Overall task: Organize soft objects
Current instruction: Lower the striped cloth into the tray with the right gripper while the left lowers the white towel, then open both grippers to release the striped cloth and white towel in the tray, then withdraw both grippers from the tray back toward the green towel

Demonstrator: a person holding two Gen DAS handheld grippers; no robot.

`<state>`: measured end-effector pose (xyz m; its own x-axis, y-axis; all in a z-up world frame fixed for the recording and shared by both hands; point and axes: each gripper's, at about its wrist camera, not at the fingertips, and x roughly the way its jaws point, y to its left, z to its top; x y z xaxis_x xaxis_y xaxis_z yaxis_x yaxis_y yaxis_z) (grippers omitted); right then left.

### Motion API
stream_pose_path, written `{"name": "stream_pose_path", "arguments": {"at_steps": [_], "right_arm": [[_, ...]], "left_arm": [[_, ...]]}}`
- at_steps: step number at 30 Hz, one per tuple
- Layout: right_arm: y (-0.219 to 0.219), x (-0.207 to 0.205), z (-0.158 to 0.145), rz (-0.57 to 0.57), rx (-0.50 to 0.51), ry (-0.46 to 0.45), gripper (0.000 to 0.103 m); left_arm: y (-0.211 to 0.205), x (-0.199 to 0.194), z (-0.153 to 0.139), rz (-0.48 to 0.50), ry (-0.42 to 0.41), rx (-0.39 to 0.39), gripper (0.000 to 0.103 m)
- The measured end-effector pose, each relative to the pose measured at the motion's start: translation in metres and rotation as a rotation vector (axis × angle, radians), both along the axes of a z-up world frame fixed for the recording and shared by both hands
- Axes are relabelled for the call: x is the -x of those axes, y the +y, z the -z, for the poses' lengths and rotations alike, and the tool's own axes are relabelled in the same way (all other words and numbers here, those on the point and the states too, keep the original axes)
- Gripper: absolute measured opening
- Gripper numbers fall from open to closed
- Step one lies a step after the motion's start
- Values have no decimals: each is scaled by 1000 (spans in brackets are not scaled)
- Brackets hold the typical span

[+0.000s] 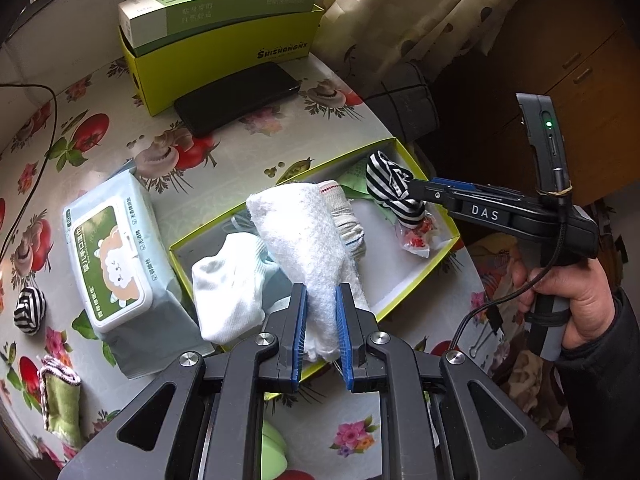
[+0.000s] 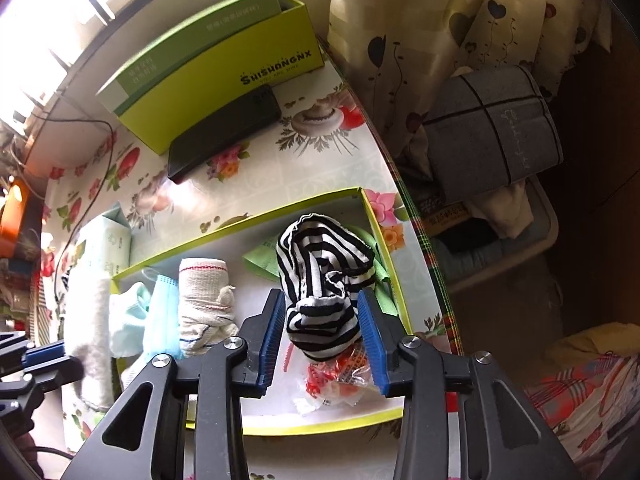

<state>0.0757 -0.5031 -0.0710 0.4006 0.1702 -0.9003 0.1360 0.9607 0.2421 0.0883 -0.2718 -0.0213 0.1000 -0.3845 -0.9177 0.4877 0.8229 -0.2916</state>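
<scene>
My left gripper (image 1: 322,312) is shut on a rolled white towel (image 1: 304,232), held over the near left part of a shallow yellow-green tray (image 1: 384,256). At the tray's right end my right gripper (image 2: 322,320) stands open around a black-and-white striped sock (image 2: 320,280). The sock rests on a red-and-white plastic packet (image 2: 340,376), its sides close to both blue pads. In the left wrist view that gripper (image 1: 416,192) meets the striped sock (image 1: 390,184) from the right. A white sock (image 1: 228,288) and a beige knitted glove (image 1: 348,220) also lie in the tray.
A wet-wipes pack (image 1: 112,260) lies left of the tray. A second striped sock (image 1: 29,310) and a green cloth (image 1: 62,400) sit on the floral table at far left. A black phone (image 1: 236,96) and green boxes (image 1: 216,52) stand behind. The table edge runs just right of the tray.
</scene>
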Motion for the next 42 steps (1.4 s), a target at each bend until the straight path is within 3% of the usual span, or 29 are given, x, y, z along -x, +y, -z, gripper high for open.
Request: {"name": "stream_pose_path", "arguments": {"at_steps": [14,19,21,22,42], "right_arm": [[-4,47,-18,46,-63,-32,37],[-9,56,-14,63,-77,-21,37],[-9,57,-12,64,-81,-15,37],[-9,57,-11,65,-82,-11,37],[54,42,-30,-76,-99,-26,37]], "left_arm": [[-69,-10,24,129,30,31,16],[-88,-13,36,148,43,21,20],[-90,-14,41,158,49,19,28],[-91,-14,43,157,54,14,32],[-21,-7,7,4,39,15,32]]}}
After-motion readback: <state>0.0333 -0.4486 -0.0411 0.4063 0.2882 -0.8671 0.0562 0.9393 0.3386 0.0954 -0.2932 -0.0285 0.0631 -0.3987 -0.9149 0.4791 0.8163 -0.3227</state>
